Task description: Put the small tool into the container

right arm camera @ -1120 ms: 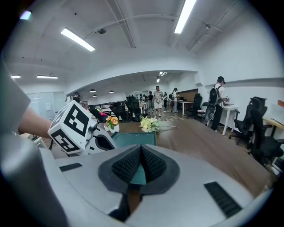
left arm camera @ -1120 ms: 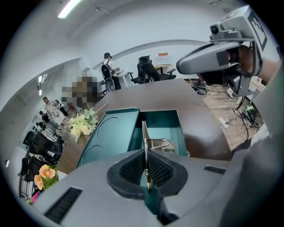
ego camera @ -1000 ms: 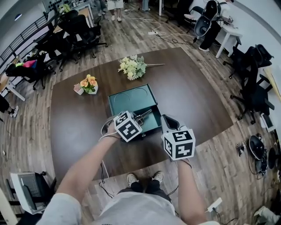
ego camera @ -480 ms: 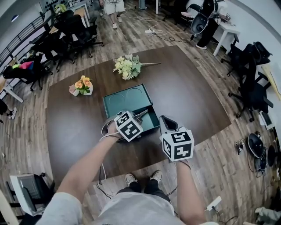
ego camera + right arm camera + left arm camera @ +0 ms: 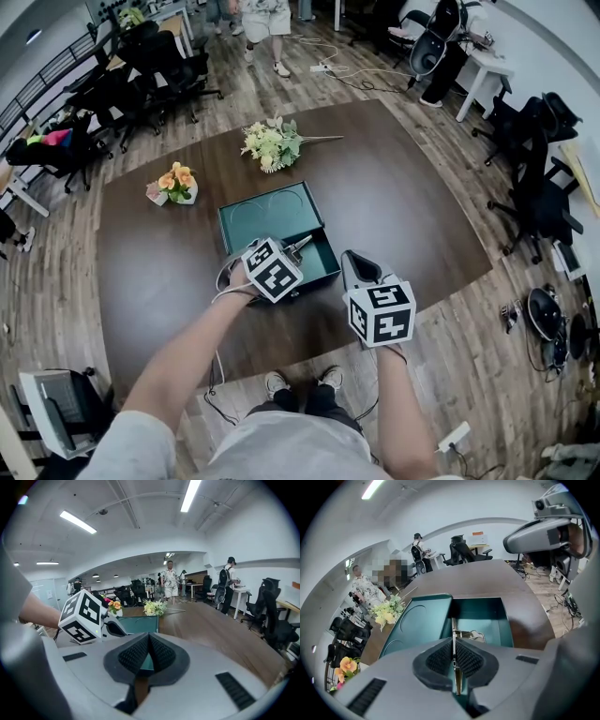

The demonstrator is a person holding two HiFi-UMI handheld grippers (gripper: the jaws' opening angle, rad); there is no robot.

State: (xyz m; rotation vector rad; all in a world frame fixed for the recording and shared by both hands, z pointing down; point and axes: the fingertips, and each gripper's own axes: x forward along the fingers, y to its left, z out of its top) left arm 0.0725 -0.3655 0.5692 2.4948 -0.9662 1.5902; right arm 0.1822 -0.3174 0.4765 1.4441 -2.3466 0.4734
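My left gripper [image 5: 453, 643] pinches the tool [image 5: 465, 634] by its flat metal edge. It looks light, stiff and probably slippery. My right gripper [image 5: 149, 639] has its jaws pressed together, empty.

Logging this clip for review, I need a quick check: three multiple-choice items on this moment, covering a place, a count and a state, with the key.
1. Where is the small tool?
A. lying on the floor
B. between the jaws of the left gripper, over the open container
C. on a chair

2. How many flower bunches lie on the table?
A. one
B. two
C. four

3. How does the right gripper stand?
A. shut, holding nothing
B. shut on a flower
C. wide open

Key:
1 B: the left gripper view shows the thin metal tool pinched between the pads above the green box.
2 B: a pale bouquet and a small orange bunch.
3 A: its pads meet with nothing between them.
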